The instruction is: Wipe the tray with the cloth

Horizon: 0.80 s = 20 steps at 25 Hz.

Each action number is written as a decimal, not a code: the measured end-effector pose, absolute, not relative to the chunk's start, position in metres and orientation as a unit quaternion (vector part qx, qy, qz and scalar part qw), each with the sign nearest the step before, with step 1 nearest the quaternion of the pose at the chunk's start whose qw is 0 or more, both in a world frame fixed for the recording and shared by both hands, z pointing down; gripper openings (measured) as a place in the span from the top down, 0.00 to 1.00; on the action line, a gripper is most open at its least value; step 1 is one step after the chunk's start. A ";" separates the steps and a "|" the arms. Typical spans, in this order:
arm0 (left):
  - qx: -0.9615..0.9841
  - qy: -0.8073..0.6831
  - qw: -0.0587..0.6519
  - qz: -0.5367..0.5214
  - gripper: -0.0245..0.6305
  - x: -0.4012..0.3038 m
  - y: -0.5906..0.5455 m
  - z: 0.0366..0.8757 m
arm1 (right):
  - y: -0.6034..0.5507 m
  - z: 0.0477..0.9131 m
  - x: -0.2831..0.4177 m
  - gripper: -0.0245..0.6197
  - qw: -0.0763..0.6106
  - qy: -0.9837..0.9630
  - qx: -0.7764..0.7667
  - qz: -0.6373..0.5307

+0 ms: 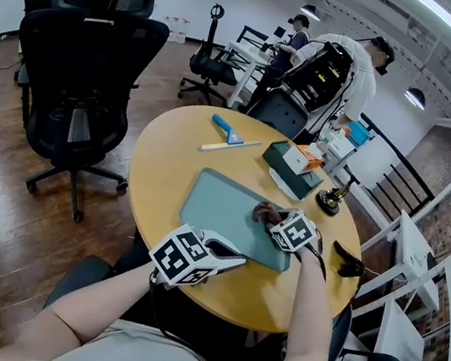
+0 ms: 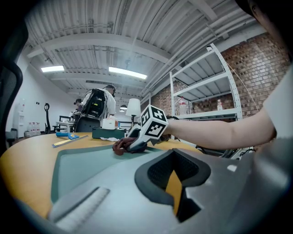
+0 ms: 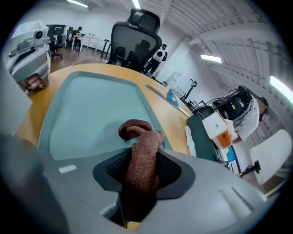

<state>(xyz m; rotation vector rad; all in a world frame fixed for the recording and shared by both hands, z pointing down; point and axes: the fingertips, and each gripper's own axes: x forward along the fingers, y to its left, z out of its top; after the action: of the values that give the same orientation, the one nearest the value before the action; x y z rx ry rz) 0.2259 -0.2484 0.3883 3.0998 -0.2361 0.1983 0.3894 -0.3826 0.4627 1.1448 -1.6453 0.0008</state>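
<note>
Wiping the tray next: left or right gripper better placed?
Right. The right gripper is shut on the brown cloth, and the cloth's free end already lies on the tray. The left gripper rests at the tray's near edge with no cloth between its jaws.

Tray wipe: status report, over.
Right gripper shut on cloth, cloth on tray. Left gripper shut, at tray's near edge. Nothing else on tray.
</note>
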 end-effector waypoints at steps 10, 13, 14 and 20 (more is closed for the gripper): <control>0.995 -0.076 0.012 0.064 0.47 0.228 -0.253 0.390 | -0.418 0.464 0.309 0.75 0.507 -0.752 0.421 -0.014; 0.995 -0.073 0.012 0.064 0.47 0.229 -0.252 0.391 | -0.429 0.465 0.278 0.75 0.502 -0.768 0.397 -0.024; 0.995 -0.069 0.011 0.065 0.47 0.230 -0.250 0.391 | -0.432 0.465 0.270 0.75 0.502 -0.772 0.390 -0.028; 0.996 -0.049 0.007 0.069 0.47 0.236 -0.245 0.388 | -0.447 0.461 0.224 0.75 0.499 -0.793 0.348 -0.047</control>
<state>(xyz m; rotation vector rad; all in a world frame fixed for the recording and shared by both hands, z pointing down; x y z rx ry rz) 0.2360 -0.2455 0.3879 3.1167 -0.1538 0.2157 0.2242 -0.4467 0.4609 0.8412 -1.9177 -0.1138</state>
